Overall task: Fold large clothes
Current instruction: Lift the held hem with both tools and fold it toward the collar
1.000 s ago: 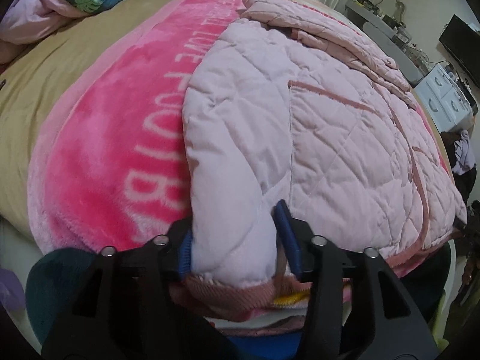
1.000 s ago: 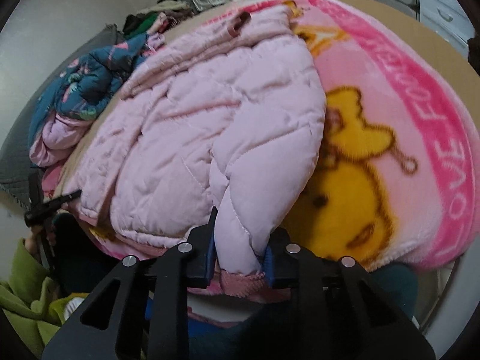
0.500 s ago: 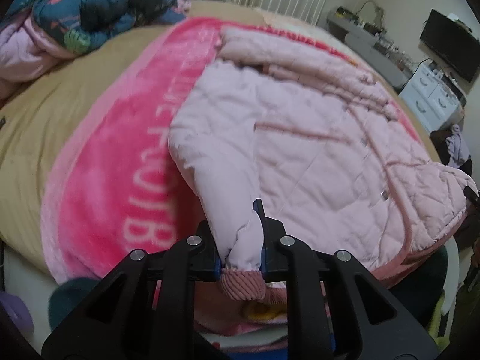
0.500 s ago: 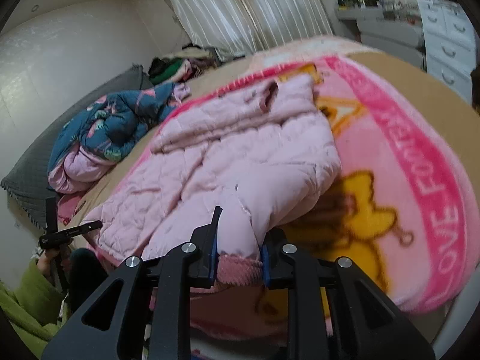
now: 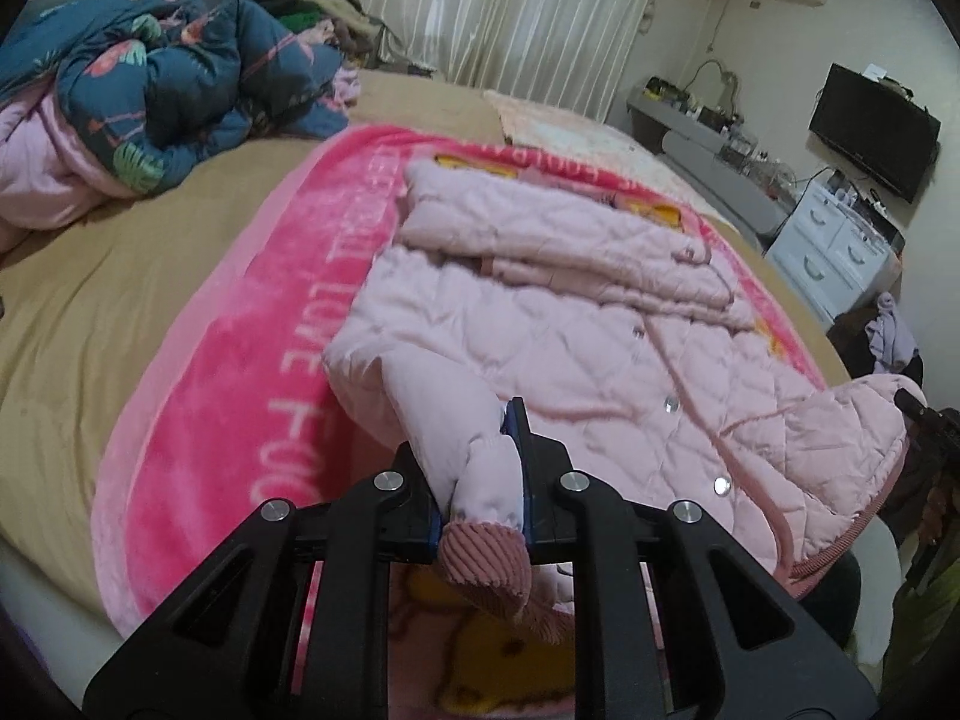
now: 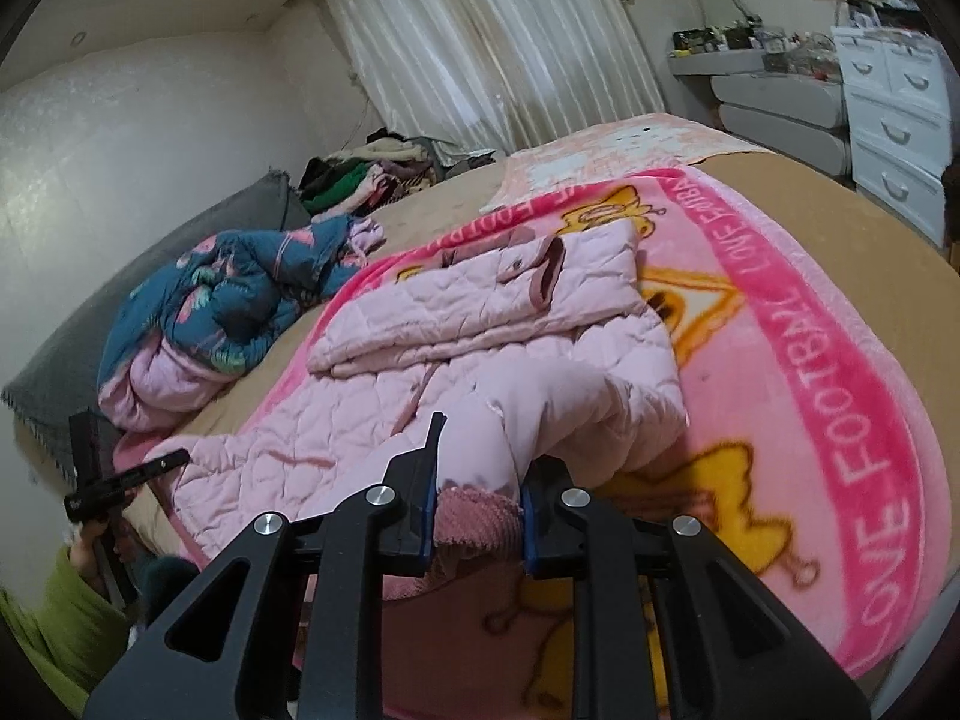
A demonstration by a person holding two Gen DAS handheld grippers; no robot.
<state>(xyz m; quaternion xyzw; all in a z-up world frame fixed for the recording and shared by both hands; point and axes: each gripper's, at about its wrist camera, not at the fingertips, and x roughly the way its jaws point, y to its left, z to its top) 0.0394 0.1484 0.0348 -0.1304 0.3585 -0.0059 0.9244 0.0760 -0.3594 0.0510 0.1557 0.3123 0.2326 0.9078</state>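
Note:
A pale pink quilted jacket (image 5: pixel 576 324) lies front up on a pink cartoon blanket (image 5: pixel 240 324) spread on the bed; it also shows in the right wrist view (image 6: pixel 432 348). Its far part is folded over. My left gripper (image 5: pixel 480 480) is shut on one sleeve near its ribbed corduroy cuff (image 5: pixel 486 564) and holds it lifted off the blanket. My right gripper (image 6: pixel 477 504) is shut on the other sleeve at its dusty pink cuff (image 6: pixel 474 516), also lifted.
A crumpled navy floral quilt (image 5: pixel 168 72) with pink lining lies at the far left of the bed (image 5: pixel 90 276). Piled clothes (image 6: pixel 366 171) sit by the curtain. White drawers (image 5: pixel 840 246) and a TV (image 5: pixel 870 120) stand to the right.
Both grippers have risen and pulled back with the sleeves, lifting them off the blanket. The left gripper closed tight on its sleeve. More of the room shows now.

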